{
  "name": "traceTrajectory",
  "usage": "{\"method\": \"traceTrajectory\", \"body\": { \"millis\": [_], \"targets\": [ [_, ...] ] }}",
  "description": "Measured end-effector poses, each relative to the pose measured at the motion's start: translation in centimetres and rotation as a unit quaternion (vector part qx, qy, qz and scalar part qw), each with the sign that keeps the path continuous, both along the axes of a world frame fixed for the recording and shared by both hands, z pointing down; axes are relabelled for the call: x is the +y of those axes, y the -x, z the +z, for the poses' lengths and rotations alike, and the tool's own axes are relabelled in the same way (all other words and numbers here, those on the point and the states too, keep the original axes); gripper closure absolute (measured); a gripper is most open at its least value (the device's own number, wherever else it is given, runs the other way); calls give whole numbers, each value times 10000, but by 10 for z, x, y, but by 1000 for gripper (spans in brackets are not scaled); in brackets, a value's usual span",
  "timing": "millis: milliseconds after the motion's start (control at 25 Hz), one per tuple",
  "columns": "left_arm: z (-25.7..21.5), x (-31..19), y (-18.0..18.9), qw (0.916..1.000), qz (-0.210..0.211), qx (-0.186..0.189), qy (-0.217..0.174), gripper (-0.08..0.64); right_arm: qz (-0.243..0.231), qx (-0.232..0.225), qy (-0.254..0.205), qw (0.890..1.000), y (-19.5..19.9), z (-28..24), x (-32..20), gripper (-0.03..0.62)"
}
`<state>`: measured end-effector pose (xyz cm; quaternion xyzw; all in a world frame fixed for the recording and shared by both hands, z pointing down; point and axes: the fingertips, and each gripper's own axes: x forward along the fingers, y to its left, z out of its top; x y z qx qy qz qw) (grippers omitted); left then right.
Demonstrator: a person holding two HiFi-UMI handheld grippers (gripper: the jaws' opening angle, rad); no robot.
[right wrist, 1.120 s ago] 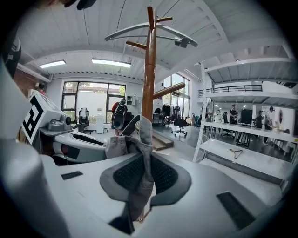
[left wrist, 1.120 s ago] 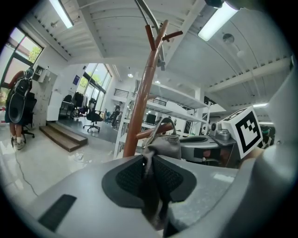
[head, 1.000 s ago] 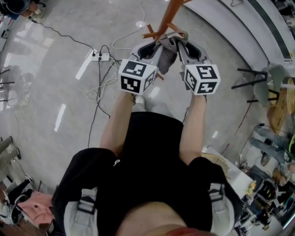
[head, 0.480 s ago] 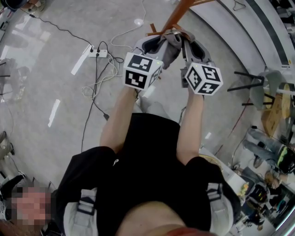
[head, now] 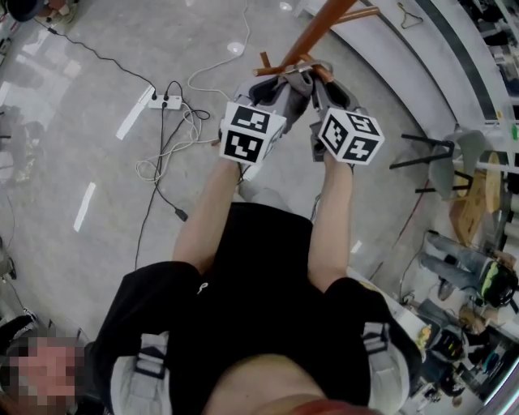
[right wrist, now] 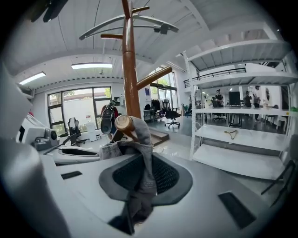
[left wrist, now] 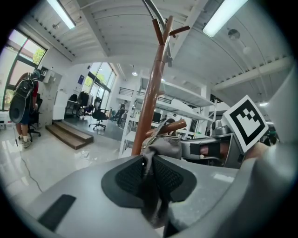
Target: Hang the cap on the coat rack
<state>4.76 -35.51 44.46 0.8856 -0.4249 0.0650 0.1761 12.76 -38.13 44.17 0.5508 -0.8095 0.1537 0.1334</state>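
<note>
Nearest me, both my tongs are raised side by side at the coat rack (head: 326, 23), marker cubes toward my chest. My left tongs (left wrist: 148, 174) are closed on a fold of the grey cap (left wrist: 164, 146): the cloth runs down between the two dark pads and is pinched there. My right tongs (right wrist: 138, 173) hold the cap's other side the same way, with a strip of fabric squeezed between the pads and hanging below them.

From above, the left tongs (head: 276, 83) and right tongs (head: 321, 83) meet just at the rack's lower pegs, the cap (head: 297, 87) stretched between their tips. The cap (right wrist: 141, 133) lies over the round end of one slanted wooden peg (right wrist: 124, 124), close against the rack's pole (right wrist: 130, 79). It seems to sit on that peg, though I cannot be sure how far down it has settled.

Beyond the rack, a white power strip (head: 163, 101) with tangled cables lies on the floor (head: 73, 138) off to the rack's left. White shelving (right wrist: 233, 139) stands well to its right.
</note>
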Motion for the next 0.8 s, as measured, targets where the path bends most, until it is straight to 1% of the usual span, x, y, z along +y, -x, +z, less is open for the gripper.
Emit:
{"method": "traceTrajectory", "body": {
  "millis": [160, 240, 440, 560, 640, 720, 800],
  "targets": [
    [21, -4, 10, 9992, -178, -224, 286, 503, -142, 144, 302, 9993, 16, 19, -3, 544],
    [24, -4, 11, 9989, -206, -290, 298, 499, -157, 207, 349, 9991, 21, 23, -5, 544],
    [34, -13, 13, 9978, -432, -416, 293, 488, 112, 295, 371, 9988, 22, 26, -13, 545],
    [37, -18, 15, 9970, -555, -455, 291, 483, 268, 220, 292, 9990, 23, 28, -19, 545],
    [38, -19, 12, 9975, -512, -414, 270, 481, 279, 178, 301, 9990, 22, 31, -20, 543],
    [38, -16, 11, 9983, -367, -368, 281, 461, 209, 184, 319, 9991, 18, 32, -18, 523],
    [39, -7, 14, 9986, -195, -367, 339, 434, 127, 171, 310, 9993, 10, 29, -12, 464]
  ]
}}
